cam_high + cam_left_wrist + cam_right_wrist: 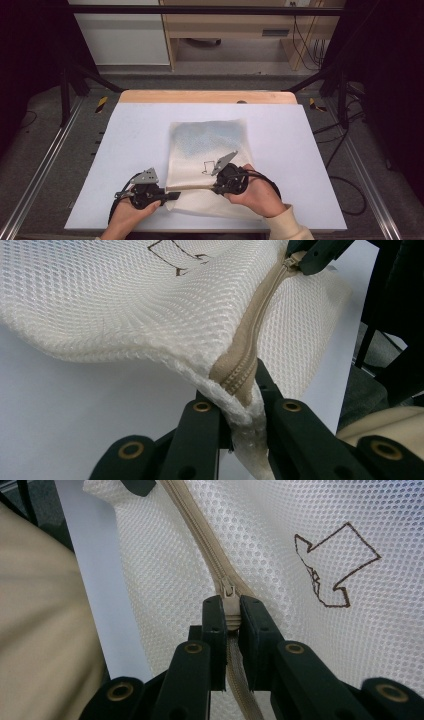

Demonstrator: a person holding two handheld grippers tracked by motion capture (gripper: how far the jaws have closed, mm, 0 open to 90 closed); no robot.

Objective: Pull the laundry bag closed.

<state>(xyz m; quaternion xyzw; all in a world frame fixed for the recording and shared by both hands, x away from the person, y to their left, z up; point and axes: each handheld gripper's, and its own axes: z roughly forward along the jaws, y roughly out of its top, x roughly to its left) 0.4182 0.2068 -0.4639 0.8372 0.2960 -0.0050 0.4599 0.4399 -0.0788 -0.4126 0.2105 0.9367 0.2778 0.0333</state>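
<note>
A white mesh laundry bag (207, 160) lies flat on the pale surface (130, 145), near its front edge and about midway across, with a beige zipper (260, 315) running along the end closest to the person. In the high view the left claw (172, 195) reaches in from the left and meets the bag's near left corner, while the right claw (216, 189) sits on the bag's near part, further right; the 2 are near each other along the same zipper line. In the left gripper view the left claw (243, 407) is clamped narrow on the end of the zipper, with bunched mesh and beige tape squeezed between its 2 black jaws; the fabric rises off the surface in a soft fold from that grip. The other claw pinches the zipper at the top of that view. In the right gripper view the right claw (228, 615) is closed narrow on the zipper pull (227, 600), the small slider body sitting just above the jaw tips, and the closed teeth run away from it toward the upper left. A brown outlined arrow (332, 562) is printed on the mesh just beside the zipper. A cream sleeve (290, 222) covers the person's right forearm.
</note>
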